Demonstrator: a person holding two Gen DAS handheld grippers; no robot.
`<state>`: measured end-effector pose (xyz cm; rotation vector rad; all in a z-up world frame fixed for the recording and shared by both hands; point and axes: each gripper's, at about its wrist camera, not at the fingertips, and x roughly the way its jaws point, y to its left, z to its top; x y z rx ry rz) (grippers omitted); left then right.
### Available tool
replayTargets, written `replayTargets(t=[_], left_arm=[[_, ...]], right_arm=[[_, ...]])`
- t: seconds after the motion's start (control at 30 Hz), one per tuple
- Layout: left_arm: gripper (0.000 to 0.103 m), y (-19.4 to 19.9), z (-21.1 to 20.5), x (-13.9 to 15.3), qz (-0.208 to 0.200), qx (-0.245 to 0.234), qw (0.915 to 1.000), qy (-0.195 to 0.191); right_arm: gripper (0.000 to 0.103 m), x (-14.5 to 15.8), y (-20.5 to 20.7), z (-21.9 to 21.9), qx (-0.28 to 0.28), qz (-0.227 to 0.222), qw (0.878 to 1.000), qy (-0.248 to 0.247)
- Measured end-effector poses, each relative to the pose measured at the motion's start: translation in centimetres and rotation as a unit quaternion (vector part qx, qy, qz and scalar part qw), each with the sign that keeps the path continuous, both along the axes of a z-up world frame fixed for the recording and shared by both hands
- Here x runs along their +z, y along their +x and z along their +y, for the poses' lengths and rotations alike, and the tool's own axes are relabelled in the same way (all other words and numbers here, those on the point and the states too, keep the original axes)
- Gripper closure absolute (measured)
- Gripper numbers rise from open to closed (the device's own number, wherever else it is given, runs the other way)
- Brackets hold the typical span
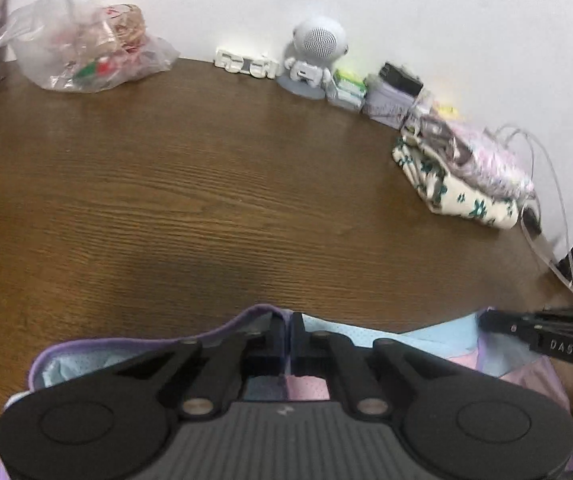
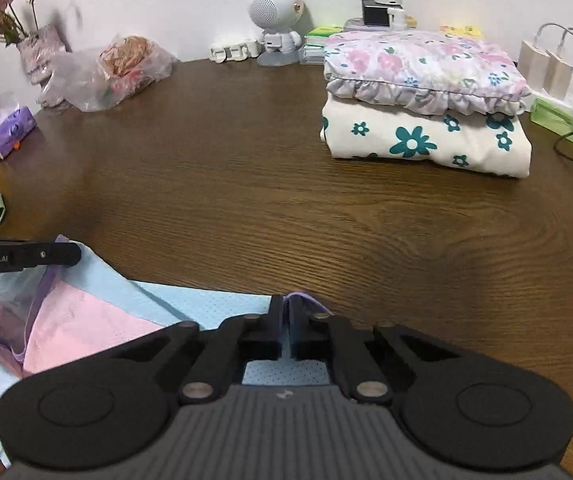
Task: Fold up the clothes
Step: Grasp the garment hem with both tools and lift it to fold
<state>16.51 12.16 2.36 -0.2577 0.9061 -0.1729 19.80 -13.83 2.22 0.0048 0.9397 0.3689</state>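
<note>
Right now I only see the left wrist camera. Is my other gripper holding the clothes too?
Observer: Yes. The right gripper is shut on the pastel garment, pinching its purple edge.
Operator: What's past the plastic bag?
Observer: A purple tissue pack sits near the edge of the table.
Operator: And beside the folded pile?
Observer: Two white chargers stand there with cables attached.
</note>
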Motion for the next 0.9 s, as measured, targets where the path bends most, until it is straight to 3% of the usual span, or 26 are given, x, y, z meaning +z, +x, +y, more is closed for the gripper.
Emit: replayTargets(t=[0.17,0.3,0.43,0.53,0.63,0.7,0.77,0.9], left_arm=[[0.103,-2.8,0.3,1.9,-0.036,-0.004,0.9993,-0.003],[0.102,-8.1,0.8,4.0,-0.091,-0.002,0.9958,-0.006],[0.102,-13.9,0.7,2.3,-0.101,0.005,0.9948,-0.006],[0.091,-16.8,0.8,1.1,-0.104,0.037,0.9939,0.003],[0.082,-18.5,1.6,2.0,-0.120,0.054,0.9912,-0.014],[0.068,-18.7,1.7,3.2,-0.144,0.053,0.9880,-0.021],[0.059,-17.9,1.0,3.9,-0.159,0.048,0.9861,-0.003],[0.064,-15.5,-2.5,3.2,-0.139,-0.006,0.9874,0.074]], right_arm=[[0.101,2.3,-2.6,-1.0,-0.001,-0.037,0.999,0.019],[0.101,5.1,-7.3,-1.5,0.017,-0.087,0.996,0.020],[0.101,3.7,-12.8,-1.8,0.033,-0.088,0.996,0.006],[0.100,1.9,-15.8,-2.1,0.036,-0.074,0.997,-0.006],[0.096,1.4,-16.8,-3.1,0.013,-0.068,0.998,-0.001],[0.095,2.0,-16.9,-3.6,0.001,-0.079,0.997,0.014],[0.093,2.7,-16.6,-3.7,-0.005,-0.092,0.995,0.024],[0.092,2.3,-16.6,-2.2,0.010,-0.092,0.996,0.017]])
